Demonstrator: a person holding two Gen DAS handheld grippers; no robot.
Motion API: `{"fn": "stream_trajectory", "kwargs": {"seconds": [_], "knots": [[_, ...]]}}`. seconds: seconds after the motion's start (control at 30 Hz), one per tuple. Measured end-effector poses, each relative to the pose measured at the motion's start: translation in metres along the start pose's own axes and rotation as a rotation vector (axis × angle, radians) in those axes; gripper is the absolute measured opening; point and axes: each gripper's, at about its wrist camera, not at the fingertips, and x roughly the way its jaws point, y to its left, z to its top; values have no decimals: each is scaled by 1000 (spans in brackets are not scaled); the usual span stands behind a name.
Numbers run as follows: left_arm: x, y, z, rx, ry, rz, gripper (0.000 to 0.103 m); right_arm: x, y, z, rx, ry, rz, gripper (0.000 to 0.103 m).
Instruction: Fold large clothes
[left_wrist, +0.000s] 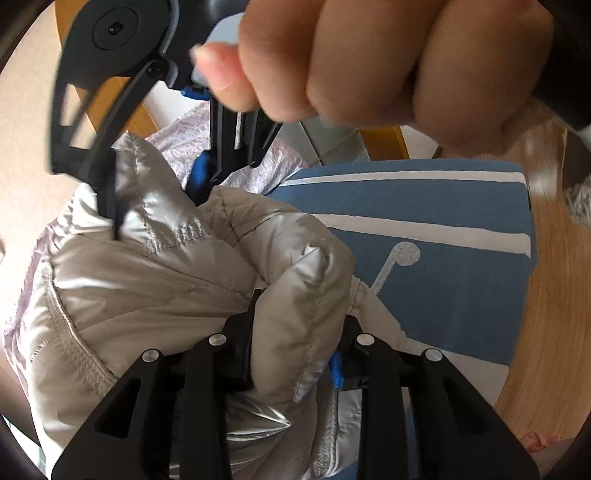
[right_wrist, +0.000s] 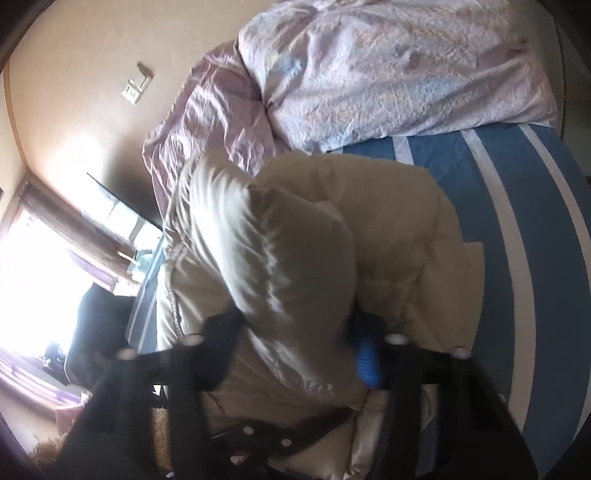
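Both tools clamp folds of your puffy beige quilted jacket (left_wrist: 155, 280): left tool (left_wrist: 295, 343) lower centre, right tool (right_wrist: 295, 332) likewise, lifting it off the blue striped bed (left_wrist: 443, 229) to fold.

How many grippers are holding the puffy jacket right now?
2. The left gripper pinches a fold of the beige jacket near the blue bedsheet; the right gripper grips its far edge by the lilac duvet.

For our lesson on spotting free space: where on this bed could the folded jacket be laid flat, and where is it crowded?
Free: the blue striped sheet between the puffer jacket and the bed's edge by the wood floor. Crowded: the lilac duvet heaped beyond the jacket.
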Motion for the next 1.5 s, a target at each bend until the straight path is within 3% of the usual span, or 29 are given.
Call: {"fn": "stream_trajectory", "kwargs": {"seconds": [0.17,0.37,0.5,0.53,0.67,0.77,0.83,0.97,1.1,1.23,1.37,1.5], "knots": [[-19,12,-2,-14,-14,-58,30,-1,-19,3,49,5,81,25],[-68,41,-15,-58,-37,-142,34,1,-25,6,83,-9,42,20],[-106,98,-14,-216,-52,-200,48,-2,-34,4,101,-31,-3,19],[-114,127,-11,-293,-63,-197,51,-4,-37,2,105,-37,-13,19],[-103,205,-7,-479,-64,-128,56,-4,-39,-2,101,-47,-54,19],[-64,250,-13,-602,-1,-163,56,0,-40,-3,97,-47,-83,19],[-40,264,-13,-636,32,-147,56,2,-40,-3,103,-47,-89,20],[-16,257,-1,-599,91,-103,57,3,-48,-6,135,-55,-73,22],[-10,236,9,-506,118,-56,65,5,-59,-11,184,-68,-47,24],[7,214,12,-424,177,-71,66,6,-64,-14,205,-77,-42,24],[18,209,10,-437,208,-99,66,7,-69,-20,222,-87,-56,25],[24,195,6,-414,209,-74,68,9,-79,-29,250,-105,-50,25]]}}
